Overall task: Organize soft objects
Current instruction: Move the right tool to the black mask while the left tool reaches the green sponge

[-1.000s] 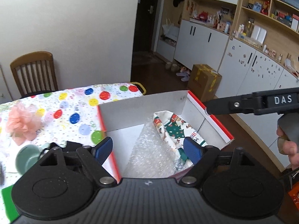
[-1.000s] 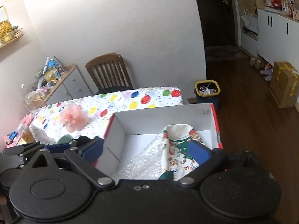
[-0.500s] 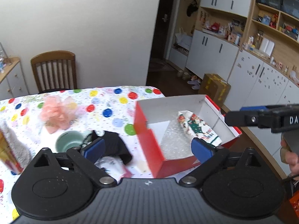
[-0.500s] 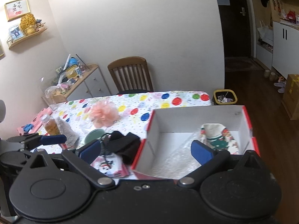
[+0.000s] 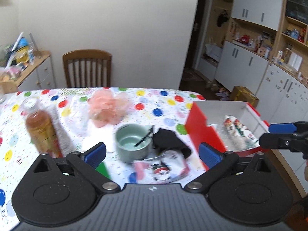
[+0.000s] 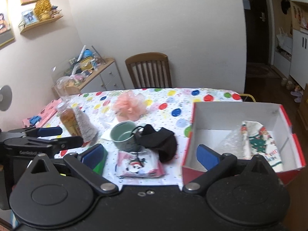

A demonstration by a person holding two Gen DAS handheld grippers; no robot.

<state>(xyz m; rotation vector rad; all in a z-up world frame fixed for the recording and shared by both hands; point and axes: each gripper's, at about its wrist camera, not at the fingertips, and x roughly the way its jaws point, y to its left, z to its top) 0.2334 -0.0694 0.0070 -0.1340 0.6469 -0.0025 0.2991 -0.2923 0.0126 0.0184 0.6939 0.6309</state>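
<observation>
With 1 patterned cloth [image 6: 258, 140] boxed, we held both grippers [image 5: 152, 153] [image 6: 150, 154] wide and empty; the black cloth [image 6: 161, 140] just ahead seemed next.

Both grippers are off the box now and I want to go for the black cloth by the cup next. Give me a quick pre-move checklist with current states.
1. Left gripper empty, jaws wide: ok; they have just been opening, nothing between them.
2. Right gripper empty, jaws open: ok.
3. Black cloth reachable on the table: ok, uncovered.
4. Cloth clear of neighbours: not ok; it lies against the green cup, a black cord reaches into the cup, and its near edge overlaps the printed packet.
5. Red box has room: ok; only bubble wrap and the Christmas sock inside.
6. Bottle out of the path: cannot tell.
</observation>
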